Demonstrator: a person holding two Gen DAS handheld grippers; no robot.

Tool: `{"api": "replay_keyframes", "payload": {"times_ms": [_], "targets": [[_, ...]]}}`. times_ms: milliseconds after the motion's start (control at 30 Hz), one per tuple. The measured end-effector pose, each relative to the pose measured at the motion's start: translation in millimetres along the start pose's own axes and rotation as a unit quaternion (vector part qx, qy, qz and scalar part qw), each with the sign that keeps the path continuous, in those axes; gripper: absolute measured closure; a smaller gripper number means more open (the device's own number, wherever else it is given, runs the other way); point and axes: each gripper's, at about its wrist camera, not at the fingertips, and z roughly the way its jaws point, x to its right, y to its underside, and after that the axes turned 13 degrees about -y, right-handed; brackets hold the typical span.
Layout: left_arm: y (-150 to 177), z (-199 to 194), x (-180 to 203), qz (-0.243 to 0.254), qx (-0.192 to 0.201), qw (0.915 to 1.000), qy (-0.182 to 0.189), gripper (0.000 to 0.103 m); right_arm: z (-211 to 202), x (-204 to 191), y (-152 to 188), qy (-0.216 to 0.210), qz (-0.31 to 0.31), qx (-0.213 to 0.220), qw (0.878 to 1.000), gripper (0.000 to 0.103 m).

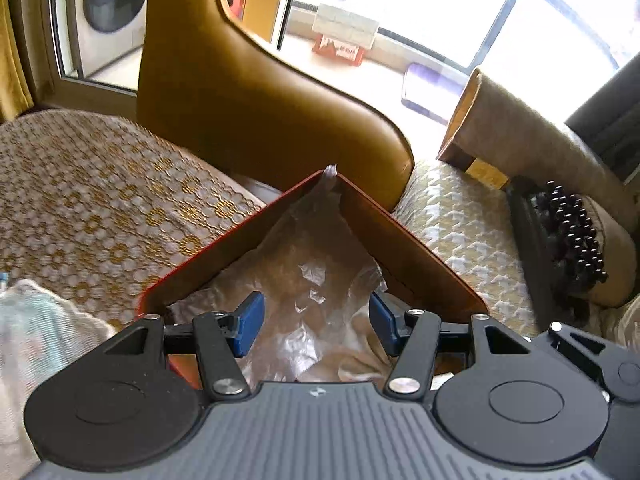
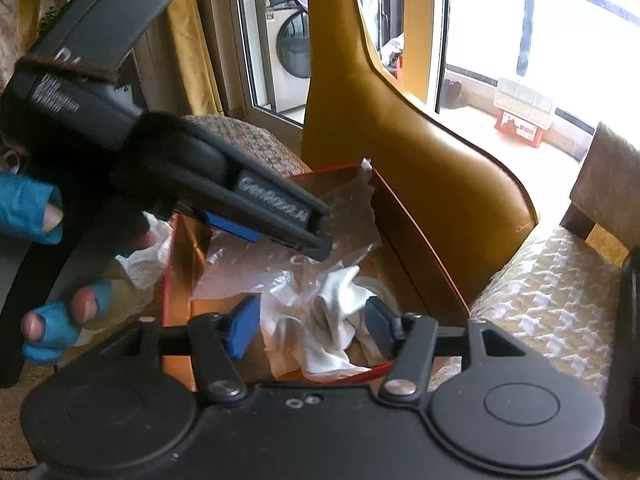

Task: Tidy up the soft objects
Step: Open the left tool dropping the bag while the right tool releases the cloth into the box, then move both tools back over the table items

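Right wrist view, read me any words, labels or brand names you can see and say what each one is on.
Raised lettering on the left gripper's black finger: too blurred and angled to read for sure.
White print on the black camera body above it: too blurred to read.
Print on the red crate outside the window: too small to read.
Nothing legible on the red box or white cloth.

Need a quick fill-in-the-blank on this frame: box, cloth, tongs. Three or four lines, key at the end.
1. The white cloth lies inside the ____ with red edges.
2. The box is lined with crinkled clear ____.
3. The right tongs stand ____ over the cloth, pads off it.
4. Behind the box rises a chair back coloured ____.

Missing words: box; plastic; open; mustard yellow
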Motion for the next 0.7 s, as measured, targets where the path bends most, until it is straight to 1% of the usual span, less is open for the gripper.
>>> {"api": "replay_keyframes", "payload": {"times_ms": [100, 200, 333, 700], "targets": [[5, -23, -6, 0.001, 0.019, 0.9998, -0.001, 0.046, -12, -5, 0, 0.001, 0.002, 0.014, 1.000, 0.040], [12, -48, -13, 0.002, 0.036, 0.9994, 0.000, 0.046, -26, -13, -1, -0.004, 0.002, 0.027, 1.000, 0.039], [23, -84, -21, 0.007, 0.063, 0.9980, -0.006, 0.046, -44, -28, -2, -0.010, -0.001, 0.044, 0.999, 0.035], [61, -158, -49, 0.018, 0.109, 0.9936, -0.023, 0.046, -75, -77, 4, -0.028, -0.015, 0.073, 0.997, 0.031]]}}
